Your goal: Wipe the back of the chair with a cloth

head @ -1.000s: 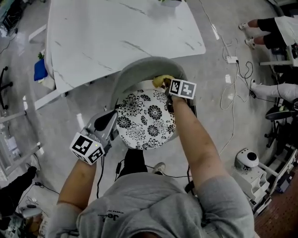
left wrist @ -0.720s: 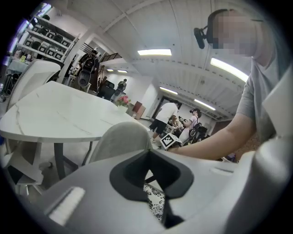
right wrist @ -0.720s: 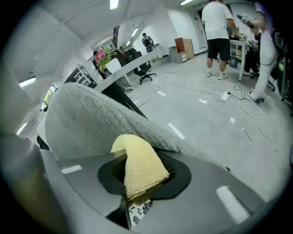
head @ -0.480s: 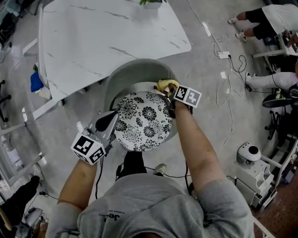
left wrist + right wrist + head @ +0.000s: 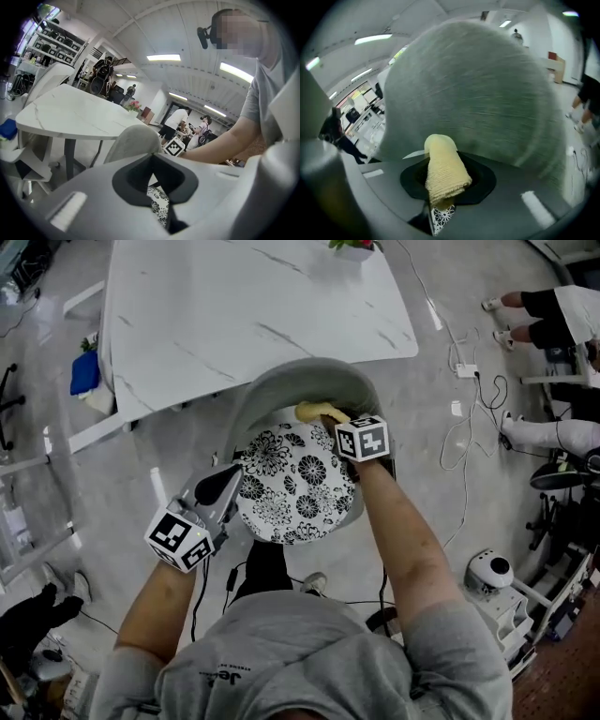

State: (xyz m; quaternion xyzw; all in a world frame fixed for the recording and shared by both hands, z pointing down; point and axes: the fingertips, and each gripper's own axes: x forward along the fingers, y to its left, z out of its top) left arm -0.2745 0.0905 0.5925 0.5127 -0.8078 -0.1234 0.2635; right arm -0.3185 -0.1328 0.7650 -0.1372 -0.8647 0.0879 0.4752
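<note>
The chair has a grey curved back (image 5: 281, 379) and a black-and-white floral seat (image 5: 295, 484). My right gripper (image 5: 330, 424), below its marker cube, is shut on a folded yellow cloth (image 5: 314, 412) that presses against the inner face of the back, just right of its middle. In the right gripper view the cloth (image 5: 443, 168) sticks up out of the right gripper (image 5: 442, 190) with the grey back (image 5: 487, 93) filling the view behind it. My left gripper (image 5: 222, 486) hovers at the seat's left edge, shut and holding nothing; the left gripper view shows the left gripper (image 5: 152, 187) and the chair back (image 5: 133, 143).
A white marble table (image 5: 253, 306) stands just beyond the chair. A blue object (image 5: 82, 371) lies at its left. Cables (image 5: 469, 418) run over the floor at right, near seated people's legs (image 5: 553, 306). A white machine (image 5: 492, 573) stands at lower right.
My right gripper has slid the cloth a little to the left along the chair back, and its marker cube has turned. The left gripper has stayed by the seat's left edge.
</note>
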